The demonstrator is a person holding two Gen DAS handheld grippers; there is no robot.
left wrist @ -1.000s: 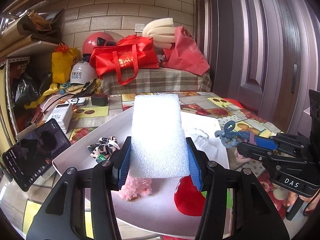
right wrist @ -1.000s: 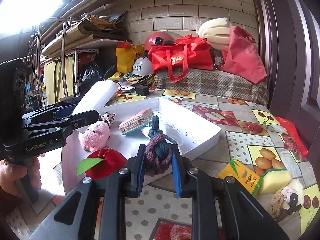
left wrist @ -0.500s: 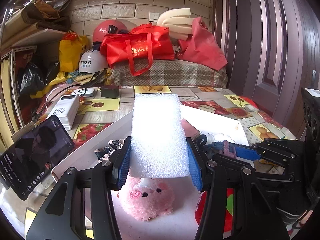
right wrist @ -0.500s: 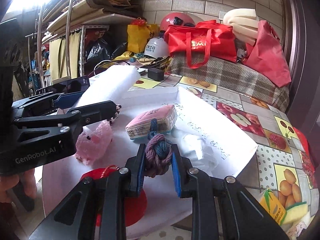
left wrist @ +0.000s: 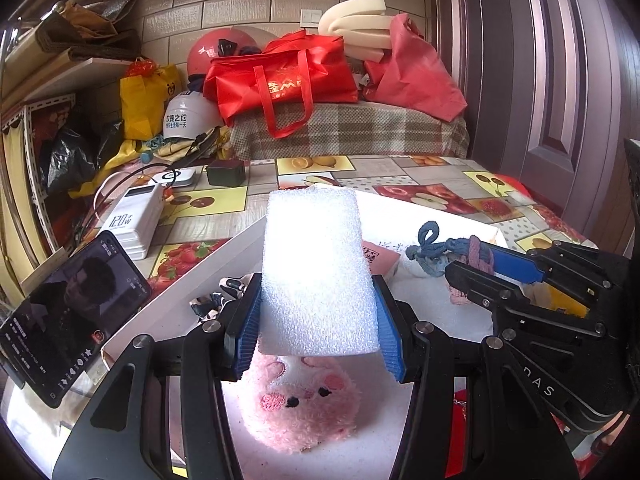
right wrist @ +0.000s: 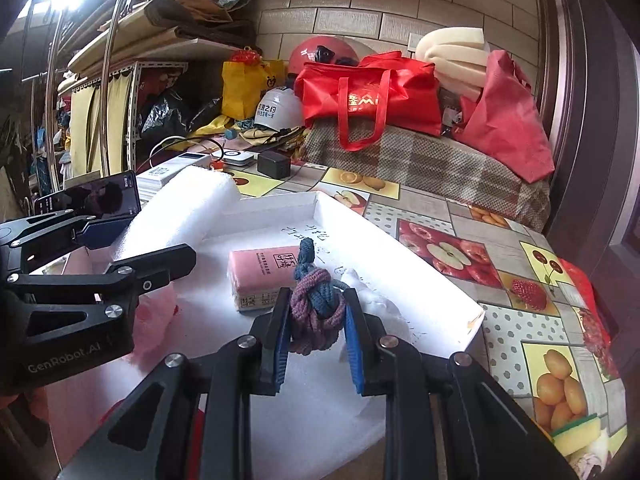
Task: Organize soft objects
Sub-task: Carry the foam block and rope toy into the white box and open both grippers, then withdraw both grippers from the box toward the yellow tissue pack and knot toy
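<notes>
My left gripper [left wrist: 318, 332] is shut on a white foam block [left wrist: 318, 272], held above a pink pig plush [left wrist: 304, 400] that lies in the white tray [left wrist: 224, 256]. To its right, my right gripper [right wrist: 316, 320] holds a blue-and-purple rope knot [right wrist: 316, 308] over the tray's middle. Its jaws are opening, but the pads still touch the knot. Beyond the knot a pink tissue pack [right wrist: 260, 276] lies in the tray, with a crumpled white piece [right wrist: 372, 300] beside it. A black-and-white scrunchie [left wrist: 212, 300] lies at the tray's left side. The pig hides under my left gripper in the right wrist view.
A phone [left wrist: 72, 312] leans at the left of the tray, with a white power bank [left wrist: 132, 220] behind it. A yellow sponge [right wrist: 576, 436] lies on the fruit-patterned tablecloth at the right. Red bags [left wrist: 280, 76] and helmets crowd the back. A door [left wrist: 560, 80] stands at the right.
Both grippers have moved forward over the tray with their loads. The rope knot went from the tray's near edge to above its middle. The pig now lies under the foam block.
</notes>
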